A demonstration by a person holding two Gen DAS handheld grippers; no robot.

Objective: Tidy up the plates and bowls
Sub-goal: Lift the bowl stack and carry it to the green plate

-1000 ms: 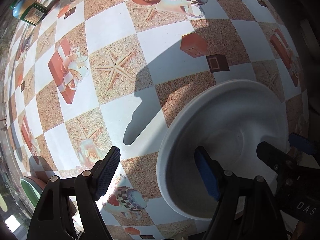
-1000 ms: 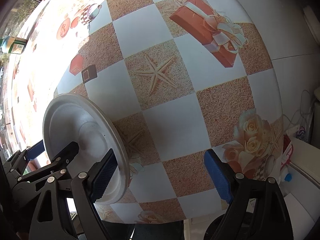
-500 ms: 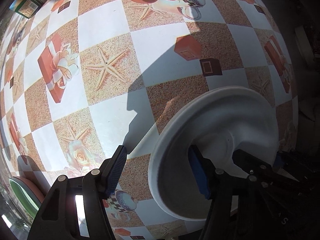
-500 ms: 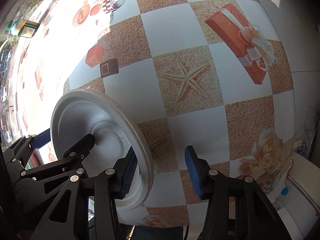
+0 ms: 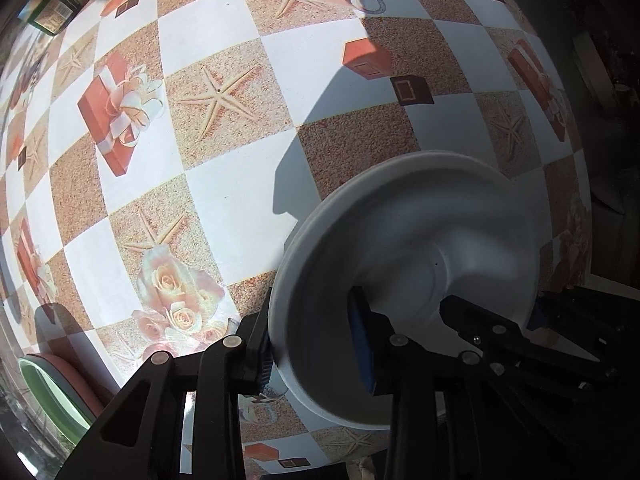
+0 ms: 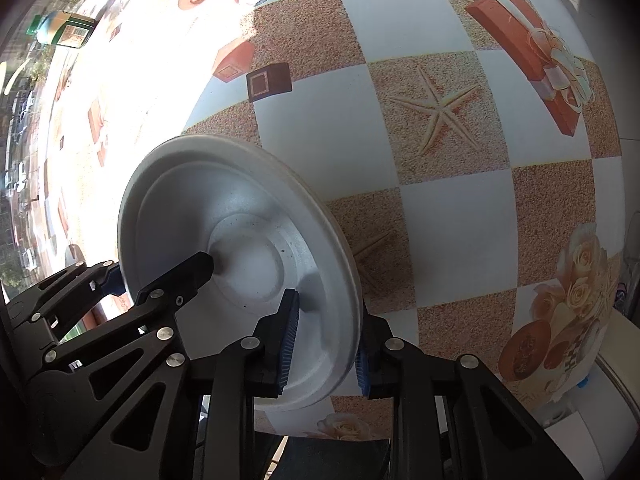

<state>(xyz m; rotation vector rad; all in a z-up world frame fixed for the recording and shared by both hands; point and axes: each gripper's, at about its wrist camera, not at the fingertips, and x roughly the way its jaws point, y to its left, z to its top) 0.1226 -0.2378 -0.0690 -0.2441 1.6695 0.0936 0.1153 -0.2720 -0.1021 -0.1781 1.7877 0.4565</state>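
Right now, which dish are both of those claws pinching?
On the checked tablecloth printed with starfish and roses, look at the near edge. The white plate sits there, both grippers on its rim; unlike the green and pink dishes at far left, it is plain white.

Plate [image 5: 420, 240] at near edge of table [image 5: 224, 208], tilted on rim. Left gripper [image 5: 316, 344] straddles plate's left rim, one finger inside, one outside. Right gripper [image 6: 326, 340] straddles opposite rim the same way. Stacked dishes [image 5: 56, 384] at table's near-left edge, left of plate. Carton [image 5: 50, 12] at far-left, well apart from plate.
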